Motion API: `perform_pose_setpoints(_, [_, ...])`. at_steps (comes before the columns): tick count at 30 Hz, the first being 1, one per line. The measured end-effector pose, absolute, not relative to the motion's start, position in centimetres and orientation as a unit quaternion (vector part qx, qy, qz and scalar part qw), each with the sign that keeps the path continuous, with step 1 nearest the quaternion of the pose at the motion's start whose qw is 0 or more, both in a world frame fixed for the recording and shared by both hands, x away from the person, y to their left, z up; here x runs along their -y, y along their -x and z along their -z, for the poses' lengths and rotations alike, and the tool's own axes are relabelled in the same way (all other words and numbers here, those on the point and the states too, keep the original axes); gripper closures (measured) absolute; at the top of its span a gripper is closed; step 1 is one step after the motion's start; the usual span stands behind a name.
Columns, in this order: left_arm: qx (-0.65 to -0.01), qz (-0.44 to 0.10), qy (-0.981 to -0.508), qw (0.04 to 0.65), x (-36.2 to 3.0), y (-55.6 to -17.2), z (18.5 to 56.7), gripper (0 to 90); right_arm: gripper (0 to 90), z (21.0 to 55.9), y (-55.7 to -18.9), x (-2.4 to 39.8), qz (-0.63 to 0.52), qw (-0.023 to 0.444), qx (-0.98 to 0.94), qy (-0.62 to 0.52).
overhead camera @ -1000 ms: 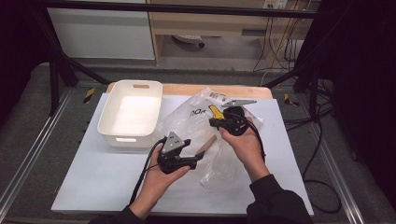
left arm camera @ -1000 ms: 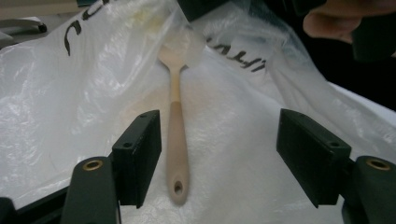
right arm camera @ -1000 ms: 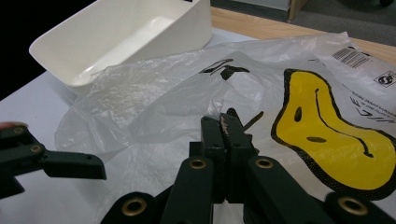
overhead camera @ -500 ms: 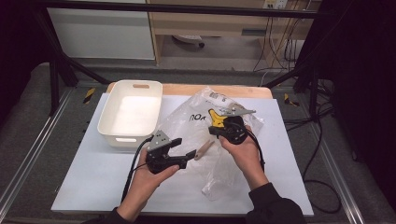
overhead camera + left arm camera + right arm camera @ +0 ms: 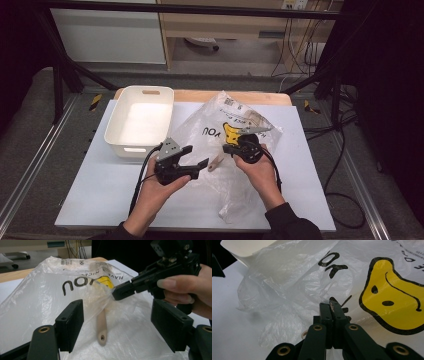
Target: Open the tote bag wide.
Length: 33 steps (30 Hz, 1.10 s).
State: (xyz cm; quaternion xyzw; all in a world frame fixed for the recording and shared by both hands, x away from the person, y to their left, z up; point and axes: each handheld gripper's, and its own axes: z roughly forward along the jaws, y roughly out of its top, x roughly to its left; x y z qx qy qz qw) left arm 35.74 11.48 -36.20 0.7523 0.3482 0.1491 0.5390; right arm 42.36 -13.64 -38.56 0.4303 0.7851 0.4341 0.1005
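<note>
A clear plastic bag (image 5: pixel 215 127) with a yellow smiley face and black lettering lies across the white table top. Inside it lies a pale wooden handle (image 5: pixel 216 162) with a hole at its end, which the left gripper view shows through the film (image 5: pixel 101 326). My right gripper (image 5: pixel 227 148) is shut on a pinch of the bag's film (image 5: pixel 331 305) just above the handle. My left gripper (image 5: pixel 201 163) is open, its jaws wide apart on either side of the handle's end (image 5: pixel 116 322), and does not touch the bag (image 5: pixel 45 302).
An empty white tray (image 5: pixel 140 145) stands at the back left, beside the bag's left edge. The white sheet (image 5: pixel 100 190) covers the table top, with a wooden strip along the far edge. Cables trail from both grippers toward the person.
My right gripper has pulled its pinch of the bag toward the person. The left gripper has drawn back slightly to the left, away from the bag.
</note>
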Motion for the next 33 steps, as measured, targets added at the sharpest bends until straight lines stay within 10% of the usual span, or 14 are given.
perform_pose_setpoints(33, [-0.37,-0.192,-0.709,0.569,-15.1,-35.8,32.9,26.0,90.0,41.6,-42.1,13.9,-0.387,0.106,-0.806,-0.436])
